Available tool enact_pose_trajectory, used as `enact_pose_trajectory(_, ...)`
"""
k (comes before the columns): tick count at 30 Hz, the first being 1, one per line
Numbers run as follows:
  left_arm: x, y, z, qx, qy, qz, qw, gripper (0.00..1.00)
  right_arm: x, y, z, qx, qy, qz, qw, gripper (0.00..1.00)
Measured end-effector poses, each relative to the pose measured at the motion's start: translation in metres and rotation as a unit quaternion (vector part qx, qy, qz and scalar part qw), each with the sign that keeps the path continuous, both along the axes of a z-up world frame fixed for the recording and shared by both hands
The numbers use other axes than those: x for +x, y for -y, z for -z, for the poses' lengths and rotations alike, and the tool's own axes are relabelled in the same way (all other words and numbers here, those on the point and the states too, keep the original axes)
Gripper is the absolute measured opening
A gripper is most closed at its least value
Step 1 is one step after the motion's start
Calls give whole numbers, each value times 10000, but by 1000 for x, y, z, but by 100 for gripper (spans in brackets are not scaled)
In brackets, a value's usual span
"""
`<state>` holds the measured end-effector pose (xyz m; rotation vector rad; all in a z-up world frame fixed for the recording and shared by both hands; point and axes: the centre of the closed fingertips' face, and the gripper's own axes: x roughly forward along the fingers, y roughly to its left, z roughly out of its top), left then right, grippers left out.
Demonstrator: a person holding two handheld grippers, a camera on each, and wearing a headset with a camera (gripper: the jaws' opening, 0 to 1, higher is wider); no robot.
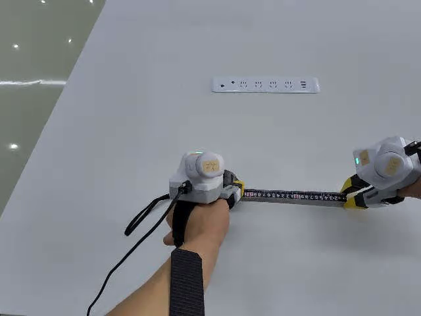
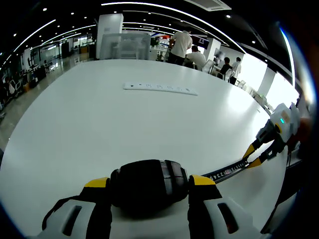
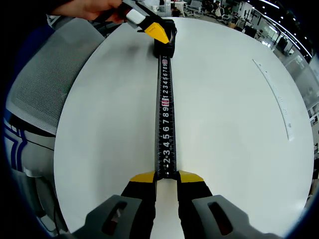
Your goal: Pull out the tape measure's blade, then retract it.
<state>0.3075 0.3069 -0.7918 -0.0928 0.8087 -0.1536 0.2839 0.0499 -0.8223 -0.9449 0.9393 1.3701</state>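
My right gripper [image 3: 166, 175] has its jaws pinched on the tip of the black blade [image 3: 164, 114]; white numerals 2 to 9 are legible, then a red mark. The blade lies along the white bench [image 1: 197, 131], stretching left to the black tape measure case [image 2: 149, 185]. My left gripper [image 1: 231, 191] has its jaws clamped on the case. Farther off lies a white power strip [image 1: 266, 84].

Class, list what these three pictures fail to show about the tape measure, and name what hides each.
- Head view: the tape measure case sits mostly behind the left gripper.
- Right gripper view: the end of the blade is hidden between the tips of the right gripper.
- Head view: blade numerals are too small to read.
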Motion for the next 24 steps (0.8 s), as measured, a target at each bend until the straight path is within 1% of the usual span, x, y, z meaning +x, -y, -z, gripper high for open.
enact_pose_trajectory(5, 0, 0, 0, -14, -6, 14, 10000, 58, 0, 0, 0, 1, 4, -16, 10000, 11)
enact_pose_trajectory(7, 0, 0, 0, -23, -2, 36, 10000, 58, -1, -1, 0, 32, 34, -116, 9999, 11)
enact_pose_trajectory(17, 0, 0, 0, -55, 3, 91, 9999, 57, -2, -5, -1, 59, 39, -120, 9999, 11)
enact_pose_trajectory(24, 0, 0, -1, -61, 17, 130, 9999, 57, -1, -12, -2, 118, 34, -120, 9999, 11)
